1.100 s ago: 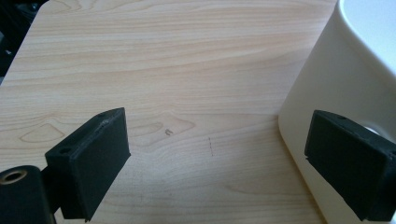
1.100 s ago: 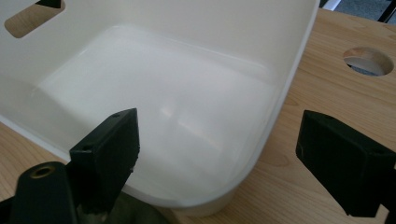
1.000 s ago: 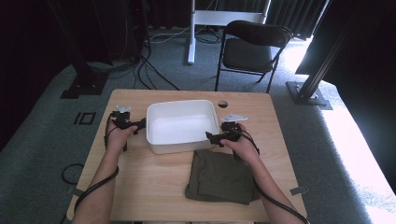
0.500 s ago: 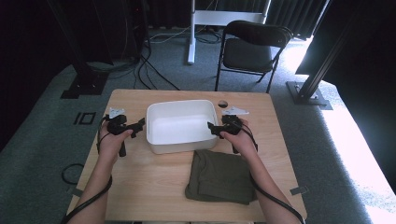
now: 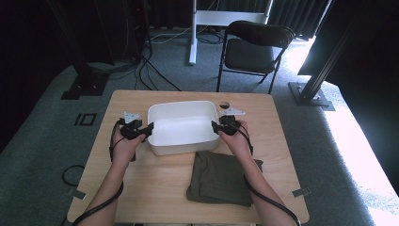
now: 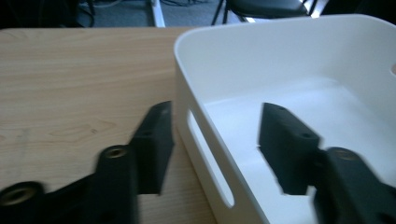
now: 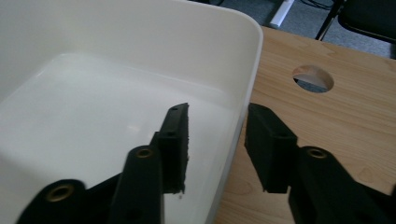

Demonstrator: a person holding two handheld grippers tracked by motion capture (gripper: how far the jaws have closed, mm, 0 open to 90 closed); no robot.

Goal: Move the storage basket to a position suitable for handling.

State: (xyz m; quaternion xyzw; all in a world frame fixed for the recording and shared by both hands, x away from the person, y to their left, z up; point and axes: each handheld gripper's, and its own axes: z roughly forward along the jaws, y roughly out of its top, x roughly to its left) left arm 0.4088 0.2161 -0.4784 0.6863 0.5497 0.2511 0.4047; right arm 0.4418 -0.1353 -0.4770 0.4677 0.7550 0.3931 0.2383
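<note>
One white tub (image 5: 182,127), centre of high view, on table (image 5: 141,188). One folded olive cloth (image 5: 225,178) lower right of centre, just beside tub. One round hole (image 5: 225,104) in tabletop by tub's far right corner. Two grippers: left gripper (image 5: 149,130) straddling left wall, right gripper (image 5: 214,127) straddling right wall; both just been closing, one jaw inside, one outside, pads not yet pressing. Tub empty, glossy, rounded corners, slot handle (image 6: 210,158) in left wall. Tub cut off in both gripper views.

no legible text or labels
</note>
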